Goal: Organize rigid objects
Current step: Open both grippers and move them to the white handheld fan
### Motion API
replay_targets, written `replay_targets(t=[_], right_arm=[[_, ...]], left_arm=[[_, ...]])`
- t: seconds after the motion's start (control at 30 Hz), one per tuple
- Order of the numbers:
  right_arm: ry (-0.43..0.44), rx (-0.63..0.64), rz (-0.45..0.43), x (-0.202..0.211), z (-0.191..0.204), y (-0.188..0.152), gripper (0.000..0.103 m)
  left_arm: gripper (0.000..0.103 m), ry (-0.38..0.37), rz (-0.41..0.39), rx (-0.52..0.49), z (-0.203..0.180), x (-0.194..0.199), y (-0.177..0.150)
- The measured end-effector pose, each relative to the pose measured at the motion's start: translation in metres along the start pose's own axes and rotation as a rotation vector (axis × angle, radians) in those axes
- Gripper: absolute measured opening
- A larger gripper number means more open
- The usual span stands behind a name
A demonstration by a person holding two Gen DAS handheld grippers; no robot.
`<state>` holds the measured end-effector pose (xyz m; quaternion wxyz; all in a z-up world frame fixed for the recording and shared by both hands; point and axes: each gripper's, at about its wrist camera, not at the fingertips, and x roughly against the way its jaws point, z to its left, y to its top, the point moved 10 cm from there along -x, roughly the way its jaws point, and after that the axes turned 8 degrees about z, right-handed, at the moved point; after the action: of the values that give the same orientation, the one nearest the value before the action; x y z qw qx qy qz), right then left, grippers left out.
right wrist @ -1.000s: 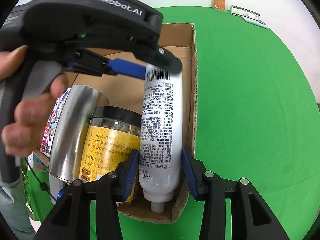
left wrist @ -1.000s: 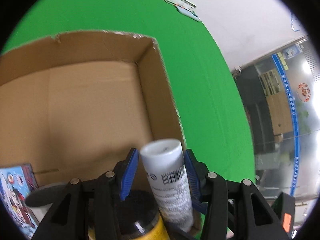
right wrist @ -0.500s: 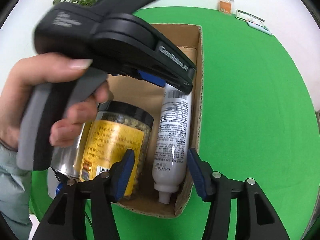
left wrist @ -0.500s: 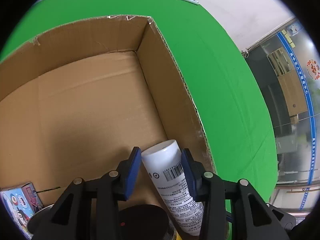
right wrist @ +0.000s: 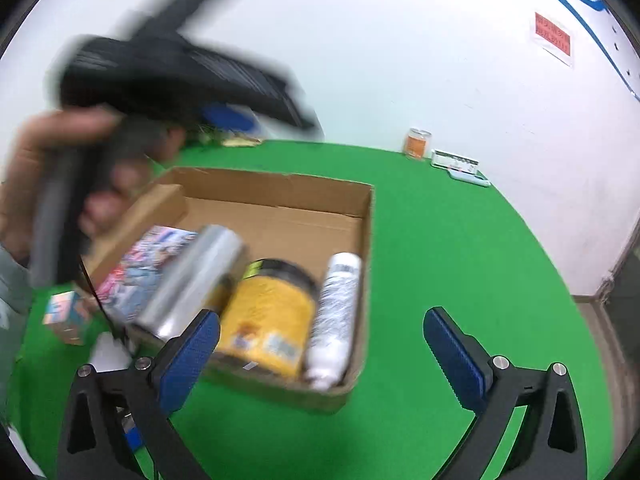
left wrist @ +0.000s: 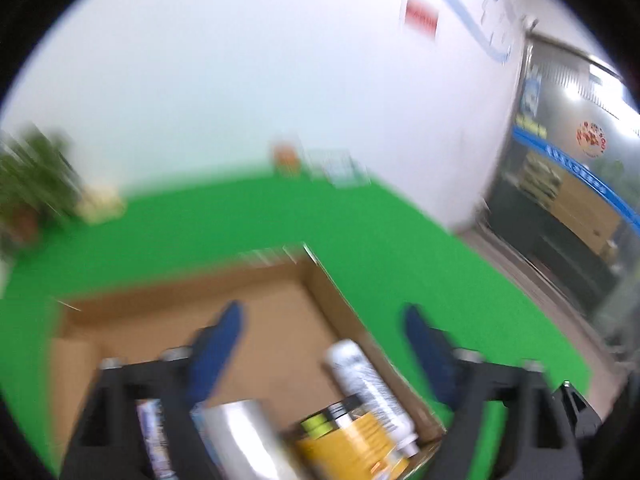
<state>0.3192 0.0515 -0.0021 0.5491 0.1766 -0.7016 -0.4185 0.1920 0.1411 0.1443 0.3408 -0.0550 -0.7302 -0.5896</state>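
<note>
Although both views were smeared by motion, the white spray bottle (right wrist: pixel 336 312) could be made out lying on its side in the cardboard box (right wrist: pixel 280 184), hard against the box's right wall with its nozzle toward the near corner. It was judged to be light, stiff and smooth-skinned, and likely to roll once freed; a hold across the middle of its barrel, not at the narrow nozzle end, was judged the safest. Just beside it lay the yellow-labelled jar (right wrist: pixel 268 320) with its black lid, probably heavier and, if of glass, breakable. Next to that a silver metal can (right wrist: pixel 192 280) was seen tilted, and further left a printed picture box (right wrist: pixel 140 264). The far half of the cardboard box was bare. A small colourful cube (right wrist: pixel 66 316) stood outside it on the green tabletop (right wrist: pixel 460 260).

The right hand-held gripper (right wrist: pixel 320 340) was seen with its jaws wide apart and nothing between its blue pads (right wrist: pixel 188 356); they had just been opening, and the spray bottle was left behind in the box. The left hand-held gripper (left wrist: pixel 324 344) was likewise spread wide and empty, its jaws having just been opening, and it was held above the box in a person's hand (right wrist: pixel 60 160). An orange-labelled jar (right wrist: pixel 418 144) and a flat white case (right wrist: pixel 460 162) were noted at the tabletop's far edge.
</note>
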Motion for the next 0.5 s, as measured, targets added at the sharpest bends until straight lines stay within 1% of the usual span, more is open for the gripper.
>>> replay_targets(t=[0.03, 0.07, 0.1, 0.13, 0.17, 0.23, 0.27, 0.3, 0.33, 0.4, 0.43, 0.5], right_arm=[[0.020, 0.003, -0.011, 0.008, 0.004, -0.006, 0.103], [0.060, 0.009, -0.025, 0.017, 0.013, -0.012, 0.103], [0.088, 0.014, -0.032, 0.023, 0.023, -0.017, 0.103], [0.121, 0.022, -0.039, 0.033, 0.033, -0.025, 0.103], [0.149, 0.038, -0.042, 0.042, 0.043, -0.028, 0.103], [0.169, 0.070, -0.040, 0.065, 0.067, -0.044, 0.103], [0.184, 0.080, -0.033, 0.072, 0.077, -0.049, 0.103], [0.212, 0.084, -0.022, 0.081, 0.087, -0.056, 0.103], [0.237, 0.082, -0.014, 0.093, 0.099, -0.066, 0.103], [0.313, 0.060, 0.023, 0.108, 0.114, -0.086, 0.103], [0.351, 0.047, 0.051, 0.112, 0.121, -0.099, 0.103], [0.400, 0.036, 0.111, 0.119, 0.137, -0.130, 0.102]], left_arm=[[0.091, 0.036, -0.058, -0.002, 0.008, 0.027, -0.001], [0.091, 0.078, -0.101, 0.007, 0.013, 0.055, -0.004], [0.091, 0.110, -0.126, 0.031, 0.017, 0.081, -0.010], [0.091, 0.125, -0.135, 0.055, 0.021, 0.096, -0.015], [0.091, 0.142, -0.147, 0.105, 0.025, 0.119, -0.021], [0.091, 0.151, -0.160, 0.170, 0.018, 0.137, -0.027], [0.091, 0.152, -0.147, 0.204, 0.018, 0.152, -0.040], [0.091, 0.157, -0.126, 0.221, 0.019, 0.155, -0.048], [0.091, 0.168, -0.097, 0.239, 0.025, 0.161, -0.065], [0.091, 0.191, -0.021, 0.257, 0.029, 0.160, -0.105], [0.091, 0.186, 0.038, 0.264, 0.029, 0.152, -0.134], [0.091, 0.123, 0.131, 0.299, 0.023, 0.129, -0.178]])
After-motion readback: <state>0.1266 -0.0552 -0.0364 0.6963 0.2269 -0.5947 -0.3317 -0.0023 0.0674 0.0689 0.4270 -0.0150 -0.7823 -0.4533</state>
